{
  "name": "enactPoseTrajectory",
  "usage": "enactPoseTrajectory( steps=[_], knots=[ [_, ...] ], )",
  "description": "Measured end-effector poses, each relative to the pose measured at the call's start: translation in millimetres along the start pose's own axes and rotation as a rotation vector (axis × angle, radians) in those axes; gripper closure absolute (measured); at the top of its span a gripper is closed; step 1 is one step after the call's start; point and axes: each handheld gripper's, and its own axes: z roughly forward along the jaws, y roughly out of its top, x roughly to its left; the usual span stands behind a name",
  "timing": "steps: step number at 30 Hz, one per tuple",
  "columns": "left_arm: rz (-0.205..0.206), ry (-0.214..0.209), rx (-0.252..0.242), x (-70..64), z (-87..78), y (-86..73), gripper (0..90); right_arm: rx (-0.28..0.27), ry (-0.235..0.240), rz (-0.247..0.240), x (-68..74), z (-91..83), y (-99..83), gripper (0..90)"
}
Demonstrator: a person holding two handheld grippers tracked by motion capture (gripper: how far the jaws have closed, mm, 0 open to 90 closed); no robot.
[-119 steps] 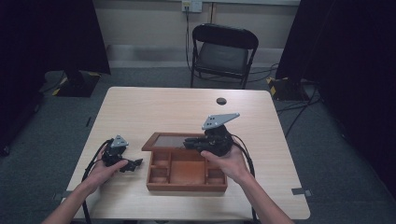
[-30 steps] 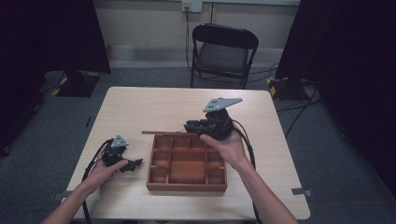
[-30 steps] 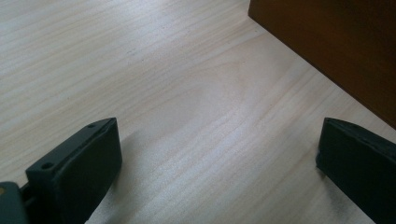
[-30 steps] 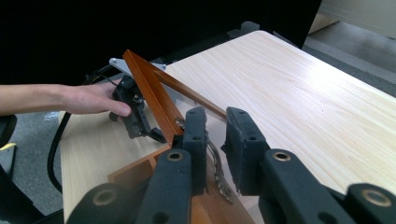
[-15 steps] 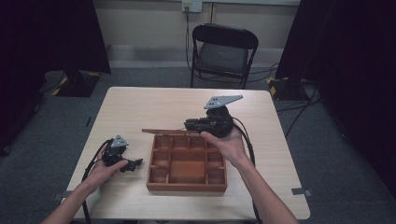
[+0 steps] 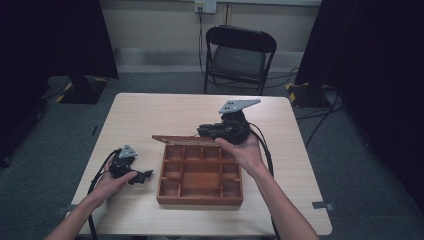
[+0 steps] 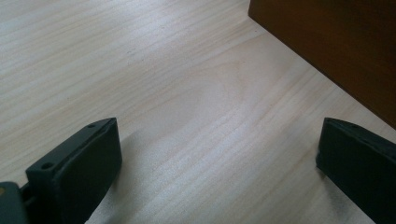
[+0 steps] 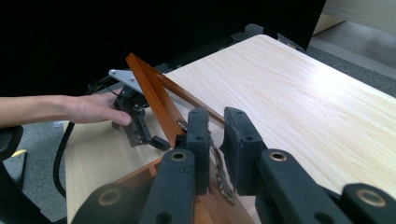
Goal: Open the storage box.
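A: Two grippers. The right gripper (image 6: 209,131) is at the back edge of the wooden box (image 6: 200,175), jaws clamped on what looks like a metal clasp on the lid (image 8: 156,100); the view there is cluttered.
B: Lid's position?
A: Raised, hinged along the box's far wall, long axis across the table.
B: Left gripper (image 6: 145,175)?
A: Jaws wide apart, holding nothing, resting on the table (image 6: 295,165) just left of the box. The right is nearer the lid.
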Motion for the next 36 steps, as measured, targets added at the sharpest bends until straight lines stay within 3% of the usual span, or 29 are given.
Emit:
enactPoseTrajectory(
  steps=[36],
  knots=[
    [0.0, 0.0, 0.001, 0.0, -0.1, 0.0, 0.0, -0.007, 0.01, 0.01, -5.3, 0.9, 2.9, 80.2]
  ],
)
